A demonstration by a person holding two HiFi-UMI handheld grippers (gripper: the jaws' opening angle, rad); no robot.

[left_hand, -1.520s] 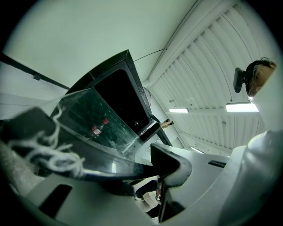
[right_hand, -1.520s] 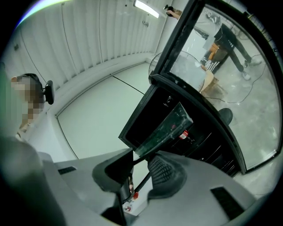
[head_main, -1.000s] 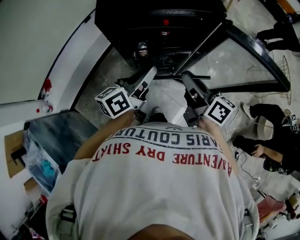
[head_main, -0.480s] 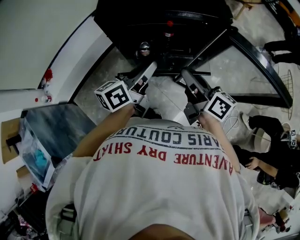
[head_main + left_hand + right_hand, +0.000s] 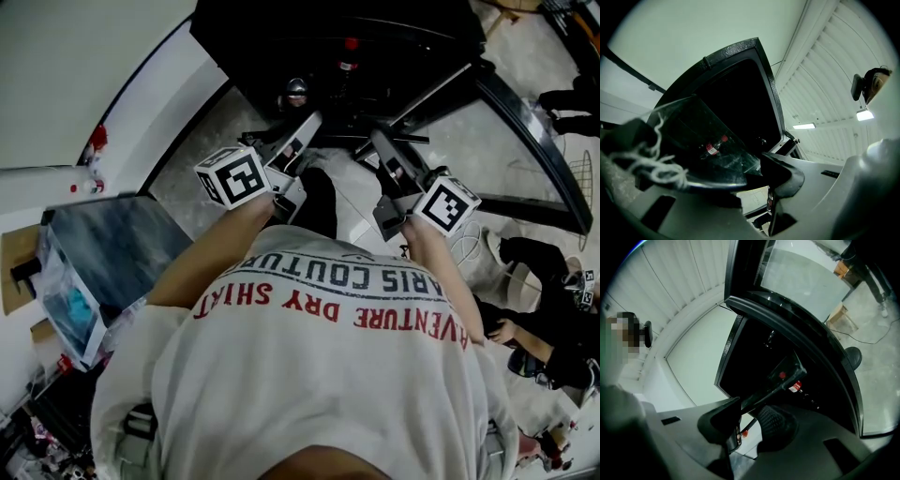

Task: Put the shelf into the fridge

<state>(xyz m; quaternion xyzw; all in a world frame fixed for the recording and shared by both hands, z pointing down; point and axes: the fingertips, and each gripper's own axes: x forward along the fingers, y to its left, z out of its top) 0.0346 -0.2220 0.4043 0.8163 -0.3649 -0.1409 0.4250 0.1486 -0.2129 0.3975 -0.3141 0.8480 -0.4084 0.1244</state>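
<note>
Left claw (image 5: 757, 173) and right claw (image 5: 749, 420) each pinch the glass shelf (image 5: 698, 140); tilted, it may jam against the fridge (image 5: 328, 37) opening.

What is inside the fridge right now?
A red-capped bottle shows in the fridge, seen through the glass shelf. The rest of the interior is too dark to tell.

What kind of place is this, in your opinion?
Probably a workshop or test room, not a home kitchen: a black fridge with a glass door stands on a bare concrete floor, with cardboard boxes nearby.
</note>
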